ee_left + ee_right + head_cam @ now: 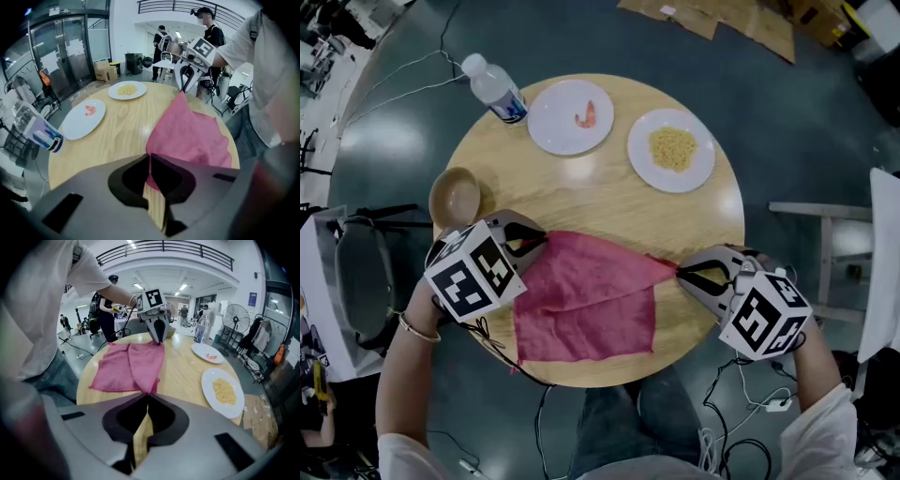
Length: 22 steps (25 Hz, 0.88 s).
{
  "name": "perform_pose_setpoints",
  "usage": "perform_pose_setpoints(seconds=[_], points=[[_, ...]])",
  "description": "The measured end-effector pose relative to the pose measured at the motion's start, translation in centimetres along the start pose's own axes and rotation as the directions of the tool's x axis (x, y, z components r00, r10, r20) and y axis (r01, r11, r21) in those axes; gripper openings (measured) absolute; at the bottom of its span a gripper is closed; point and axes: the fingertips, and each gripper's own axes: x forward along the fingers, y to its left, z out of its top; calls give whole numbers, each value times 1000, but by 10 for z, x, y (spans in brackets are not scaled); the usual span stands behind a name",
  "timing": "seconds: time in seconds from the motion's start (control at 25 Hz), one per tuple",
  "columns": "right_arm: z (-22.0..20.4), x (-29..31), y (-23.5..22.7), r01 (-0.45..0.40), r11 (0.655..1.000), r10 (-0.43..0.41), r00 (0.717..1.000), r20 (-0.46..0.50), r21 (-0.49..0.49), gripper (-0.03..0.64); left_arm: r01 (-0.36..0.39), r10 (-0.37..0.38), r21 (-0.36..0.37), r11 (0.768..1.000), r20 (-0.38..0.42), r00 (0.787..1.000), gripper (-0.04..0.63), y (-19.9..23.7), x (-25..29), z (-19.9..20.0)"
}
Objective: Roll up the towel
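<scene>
A pink towel [586,300] lies partly folded on the near half of a round wooden table [581,197]. My left gripper [546,234] is shut on the towel's far-left corner, and pink cloth [192,131] shows pinched between the tips of this left gripper [150,157]. The right gripper [678,270] is shut on the towel's right corner, which is pulled out to a point. In the right gripper view the towel [136,364] runs straight into the closed tips of the right gripper [146,397], with the left gripper [157,338] at its far end.
At the table's far side stand a water bottle [494,89], a white plate with a shrimp [570,116] and a white plate of noodles [671,150]. A wooden bowl [455,197] sits at the left edge. Cables lie on the floor; people stand in the background.
</scene>
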Motion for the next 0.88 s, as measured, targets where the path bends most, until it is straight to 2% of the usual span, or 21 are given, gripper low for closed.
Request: perform_pose_setpoints(seconds=[0.16,0.28,0.44,0.6,0.68,0.8,0.88], points=[[20,-4,-20,30,1000,-30,999,-22,-6,8,-83,85,-64,994,26,996,9,9,-24,-15],[35,3,-38,38,999,-39,998,-50,-20,8,-163,168,-104,981,36,985,9,17,-40,-27],[53,21,-59,31,999,-32,996,-85,-19,8,-267,274,-142,953,28,961,9,23,-56,-46],[67,41,-78,18,998,-26,989,-144,-58,8,-352,361,-184,918,18,932,9,26,-64,-66],[73,47,-80,17,997,-30,985,-169,-80,8,-396,403,-160,904,15,915,9,27,-66,-72],[76,53,-73,18,991,-45,979,-198,-136,8,-451,454,-74,890,37,890,9,23,-66,-75],[73,55,-64,10,984,-51,973,-224,-177,8,-456,457,-24,889,66,887,9,15,-66,-75]])
